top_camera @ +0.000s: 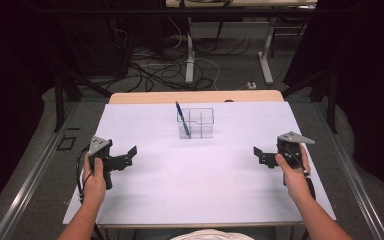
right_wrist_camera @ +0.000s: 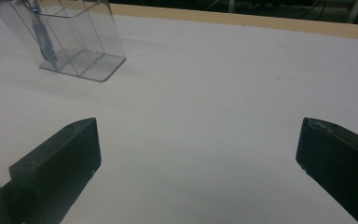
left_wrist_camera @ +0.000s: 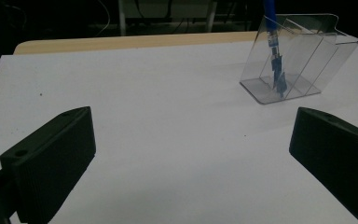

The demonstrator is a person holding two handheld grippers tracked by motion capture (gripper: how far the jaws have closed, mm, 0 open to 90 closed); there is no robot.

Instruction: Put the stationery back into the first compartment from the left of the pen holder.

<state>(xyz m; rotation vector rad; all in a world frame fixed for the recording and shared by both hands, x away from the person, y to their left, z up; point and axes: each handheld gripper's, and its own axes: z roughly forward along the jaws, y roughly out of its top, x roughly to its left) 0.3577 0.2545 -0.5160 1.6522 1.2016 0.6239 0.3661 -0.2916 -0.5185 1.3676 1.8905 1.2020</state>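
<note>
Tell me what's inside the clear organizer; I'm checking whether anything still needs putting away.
The clear organizer holds one blue pen, standing tilted in its left compartment with the top sticking out above the rim. The other compartments look empty; its walls are transparent, so nothing is hidden.

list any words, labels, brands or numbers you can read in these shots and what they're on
None can be read. The clear organizer, the blue pen standing in it, the white table cover and both grippers, left and right, show no legible print.
</note>
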